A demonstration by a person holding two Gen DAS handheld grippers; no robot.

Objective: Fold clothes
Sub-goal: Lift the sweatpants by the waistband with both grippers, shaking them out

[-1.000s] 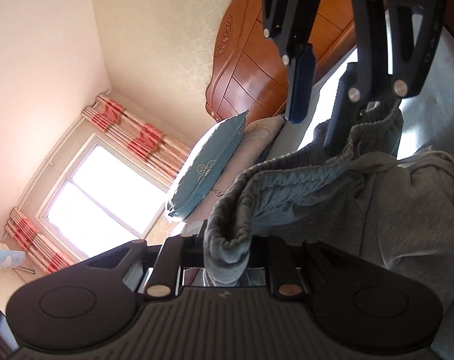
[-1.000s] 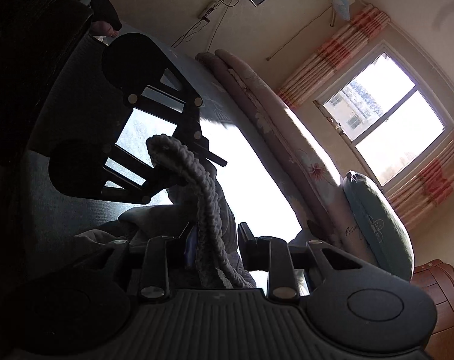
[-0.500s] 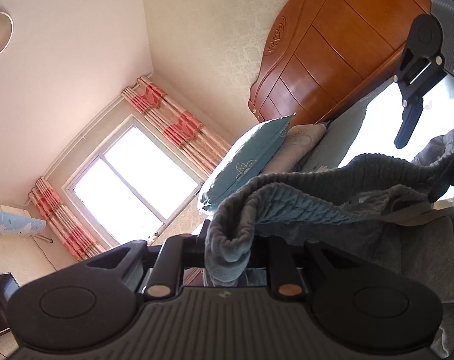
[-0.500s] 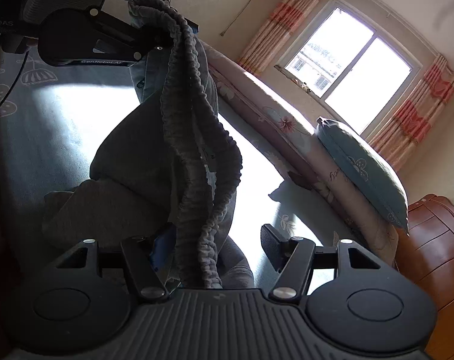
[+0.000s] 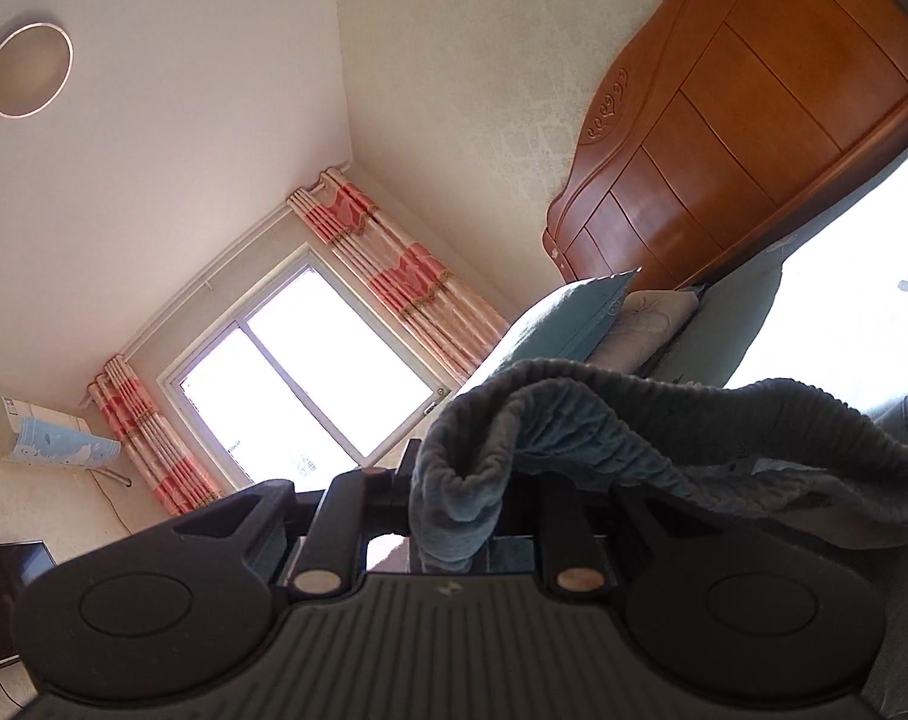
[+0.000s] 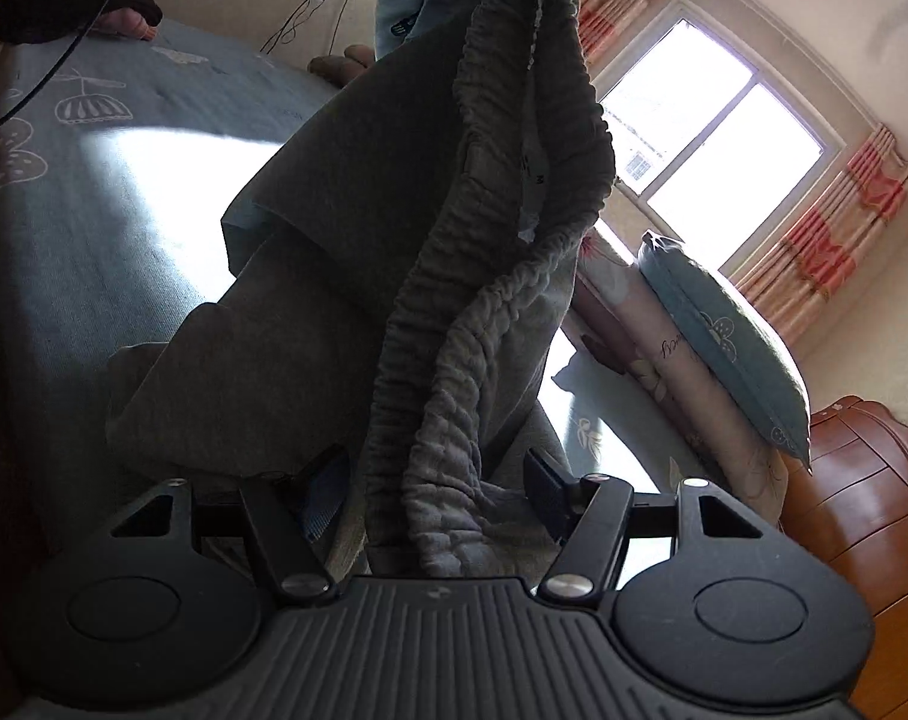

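The grey trousers (image 6: 454,228) hang by the elastic waistband (image 5: 664,414), stretched between the left gripper (image 5: 454,516) and right gripper (image 6: 435,498), both clamping it above the bed (image 6: 93,192).

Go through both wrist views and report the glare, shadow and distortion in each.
Left wrist view: the window is blown out white, sunlight washes out the bed, and fisheye bends the wall corner. Right wrist view: the grey pants hang backlit and dark against a glaring window, with a bright overexposed patch on the bedspread.
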